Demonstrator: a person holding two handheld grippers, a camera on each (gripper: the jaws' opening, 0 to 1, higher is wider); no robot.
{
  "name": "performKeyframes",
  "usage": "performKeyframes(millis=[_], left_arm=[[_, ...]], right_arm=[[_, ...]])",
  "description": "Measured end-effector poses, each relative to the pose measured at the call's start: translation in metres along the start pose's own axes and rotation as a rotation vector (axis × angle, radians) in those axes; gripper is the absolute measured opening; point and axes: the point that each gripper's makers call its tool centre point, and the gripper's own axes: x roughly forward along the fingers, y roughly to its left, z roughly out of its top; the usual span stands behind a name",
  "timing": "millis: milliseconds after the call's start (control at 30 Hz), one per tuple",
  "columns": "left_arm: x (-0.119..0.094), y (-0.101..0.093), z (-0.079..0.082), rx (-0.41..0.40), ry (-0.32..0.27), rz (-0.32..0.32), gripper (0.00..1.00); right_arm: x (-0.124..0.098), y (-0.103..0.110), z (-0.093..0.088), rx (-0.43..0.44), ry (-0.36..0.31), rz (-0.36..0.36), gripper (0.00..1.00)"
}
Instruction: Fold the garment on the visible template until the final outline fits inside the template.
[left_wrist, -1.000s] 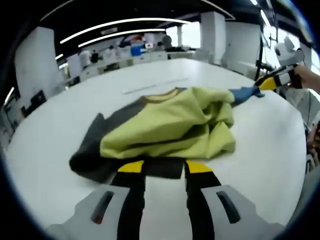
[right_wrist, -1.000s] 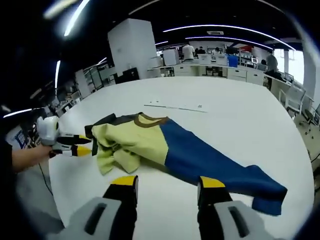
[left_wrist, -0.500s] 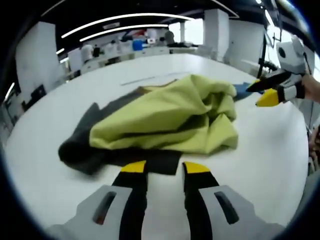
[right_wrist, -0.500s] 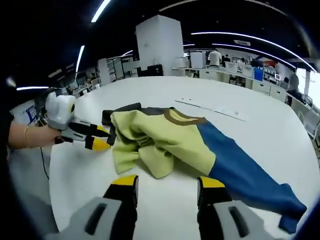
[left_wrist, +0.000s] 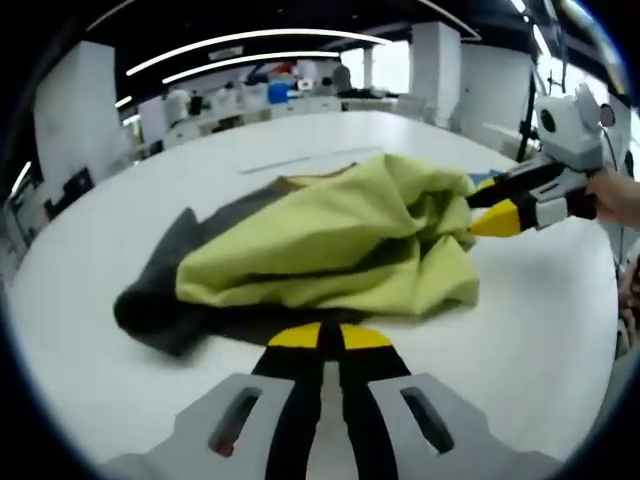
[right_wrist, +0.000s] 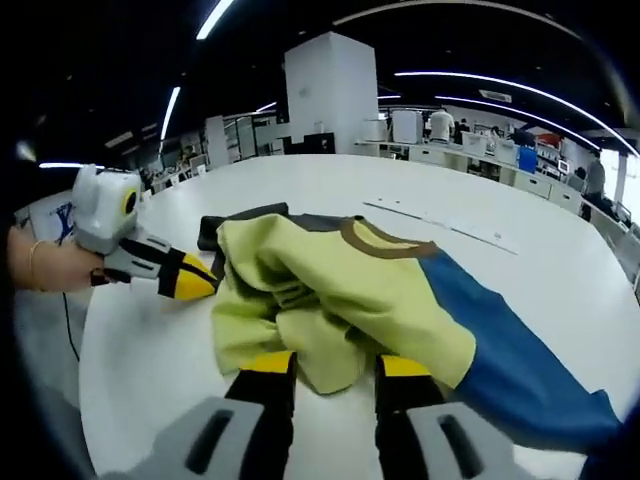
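The garment (left_wrist: 330, 240) lies crumpled on the white table (left_wrist: 90, 270): yellow-green front, dark grey sleeve (left_wrist: 160, 300), brown collar and blue part (right_wrist: 520, 360). My left gripper (left_wrist: 329, 336) has its jaws nearly together on the garment's dark near edge. In the right gripper view it is the gripper (right_wrist: 195, 282) coming in from the left, tip against the garment's side. My right gripper (right_wrist: 336, 364) stands open with a yellow-green fold (right_wrist: 335, 355) between its jaws. In the left gripper view its yellow tip (left_wrist: 497, 218) touches the garment's right side.
A thin pale line marking (right_wrist: 440, 228) runs across the table beyond the collar, also seen as a line (left_wrist: 290, 160) in the left gripper view. A hand (right_wrist: 45, 265) holds the left gripper. Desks and people stand far behind the table.
My left gripper's jaws have come together at the garment's dark edge. My right gripper has moved in over the yellow-green fold and its jaws have narrowed.
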Motion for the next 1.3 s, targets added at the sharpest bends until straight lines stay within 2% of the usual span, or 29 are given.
performKeyframes(millis=[67, 167, 367, 600, 833, 933, 1300], left_arm=[[-0.003, 0.005, -0.003, 0.002, 0.006, 0.011, 0.01], [-0.009, 0.015, -0.006, -0.01, 0.013, 0.028, 0.0], [-0.029, 0.047, -0.013, -0.02, 0.018, 0.09, 0.0], [-0.053, 0.092, -0.03, -0.033, 0.043, 0.186, 0.0], [-0.069, 0.122, -0.04, -0.06, 0.061, 0.257, 0.0], [-0.072, 0.126, -0.039, -0.065, 0.057, 0.274, 0.0], [-0.079, 0.125, -0.039, -0.063, 0.049, 0.285, 0.0]], right_arm=[[0.003, 0.0, 0.0, 0.006, 0.002, -0.004, 0.24], [0.005, 0.001, -0.001, 0.005, 0.001, -0.006, 0.15], [-0.001, 0.004, 0.006, -0.007, -0.007, 0.007, 0.0], [-0.015, 0.015, 0.017, 0.004, -0.022, 0.047, 0.0], [-0.031, 0.029, 0.022, 0.018, -0.016, 0.087, 0.0], [-0.04, 0.036, 0.02, 0.038, 0.011, 0.093, 0.0], [-0.071, 0.07, 0.003, 0.024, 0.065, 0.129, 0.0]])
